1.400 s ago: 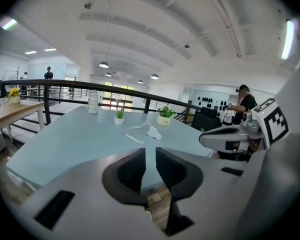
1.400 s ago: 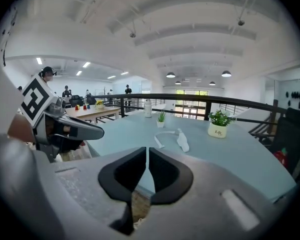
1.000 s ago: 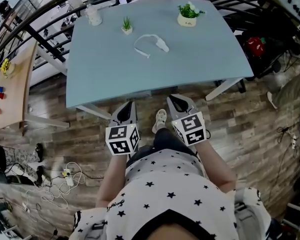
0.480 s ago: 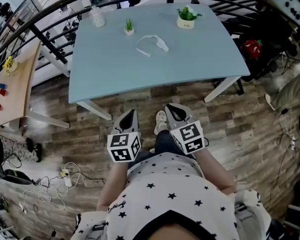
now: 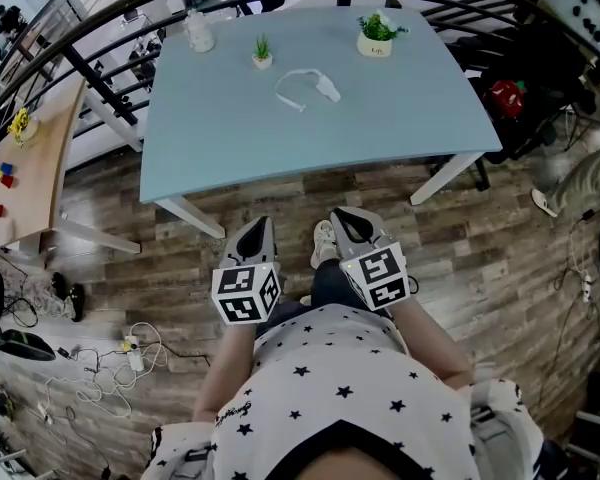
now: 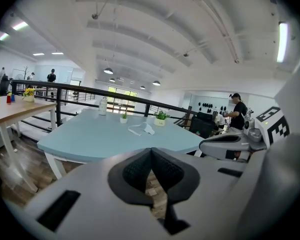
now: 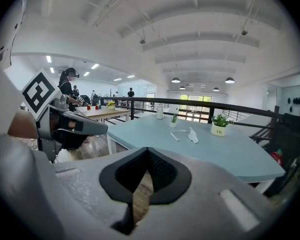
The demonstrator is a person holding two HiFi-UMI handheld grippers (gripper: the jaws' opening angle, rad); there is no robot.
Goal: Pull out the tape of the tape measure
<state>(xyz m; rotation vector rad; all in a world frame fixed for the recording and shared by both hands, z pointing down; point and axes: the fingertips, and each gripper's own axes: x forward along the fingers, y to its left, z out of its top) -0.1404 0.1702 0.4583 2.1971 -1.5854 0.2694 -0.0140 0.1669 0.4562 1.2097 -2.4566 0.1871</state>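
The tape measure (image 5: 325, 89) is a small white case lying at the far middle of the pale blue table (image 5: 400, 133), with a short white strip curling out to its left. It also shows in the left gripper view as the tape measure (image 6: 148, 129) and in the right gripper view as the tape measure (image 7: 192, 135). My left gripper (image 5: 259, 227) and right gripper (image 5: 337, 216) hover over the wooden floor, short of the table's front edge and far from the case. Both are shut with nothing between their jaws: left gripper (image 6: 151, 153), right gripper (image 7: 147, 153).
On the table's far side stand a white bottle (image 5: 199, 32), a small plant (image 5: 263, 53) and a larger potted plant (image 5: 376, 33). A black railing (image 5: 90, 78) runs behind. A wooden table (image 5: 25, 183) is at the left, cables (image 5: 110, 368) lie on the floor, and a person (image 6: 237, 115) stands at the right.
Both grippers and the camera have drawn back from the table's front edge, so floor now shows between the jaw tips and the table. The tape measure has not moved.
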